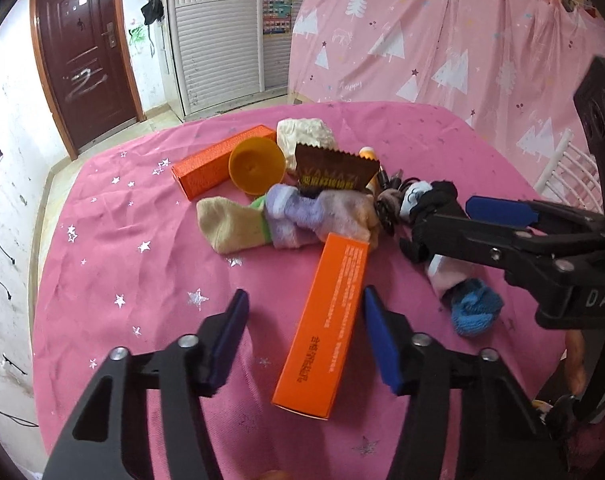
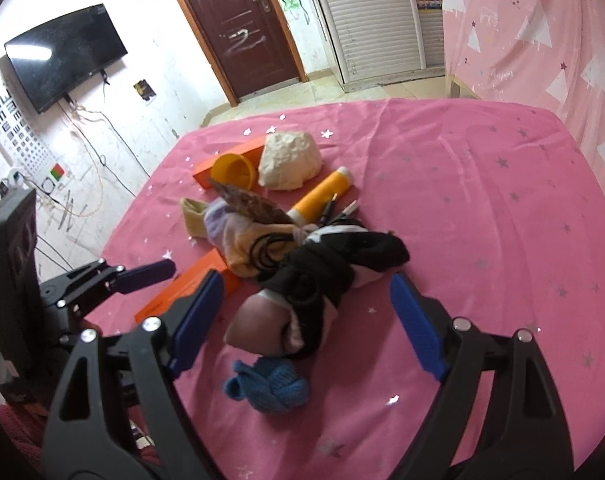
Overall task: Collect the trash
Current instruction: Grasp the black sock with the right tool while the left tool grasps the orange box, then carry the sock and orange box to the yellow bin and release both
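The orange box [image 1: 322, 328] lies on the pink tablecloth [image 1: 122, 272] between the left gripper [image 1: 304, 328]'s half-open, untouching fingers, lined up for grasping, while the right gripper [image 2: 306, 316] hangs wide and empty over the socks [image 2: 302, 288].

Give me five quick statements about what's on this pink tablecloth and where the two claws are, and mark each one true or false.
1. The left claw straddles the near orange box without its pads pressing it. True.
2. The right claw is clamped on the blue knit piece. False: it is open, above the black sock, with the blue piece lying free nearer the camera.
3. The yellow cup lies on its side against the far orange box. True.
4. The brown wrapper lies alone at the table's edge. False: it sits on the pile of socks.
5. The tablecloth is plain. False: it has silver stars.
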